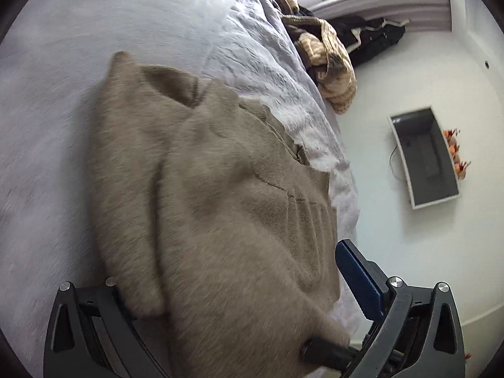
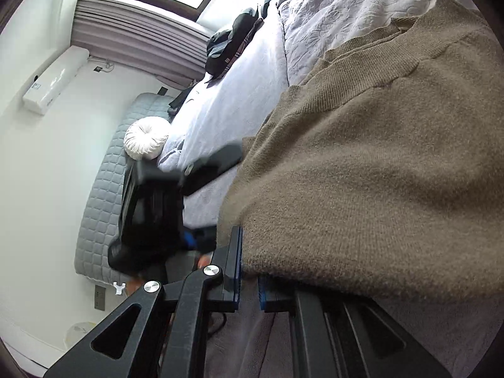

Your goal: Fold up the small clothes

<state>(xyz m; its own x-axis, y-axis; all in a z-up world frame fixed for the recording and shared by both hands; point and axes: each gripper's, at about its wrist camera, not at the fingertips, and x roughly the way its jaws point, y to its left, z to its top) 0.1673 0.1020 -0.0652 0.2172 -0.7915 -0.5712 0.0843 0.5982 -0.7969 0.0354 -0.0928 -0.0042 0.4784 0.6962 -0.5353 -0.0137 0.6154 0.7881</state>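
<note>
We have the brown sweater spread over the bed, near its edge. Our right tool is nearly closed, pinching the knit's edge, presumably to carry a fold. Our left tool has its jaws wide apart with fabric draped across them; whether it grips anything we cannot tell. Other clothes wait farther along.

The sweater is a soft, fuzzy knitted cloth with a matt brown surface and ribbed edges. The bed cover is pale quilted cloth with a stitched pattern. The right tongs are matt black plastic with shiny metal screws and blue pads.
</note>
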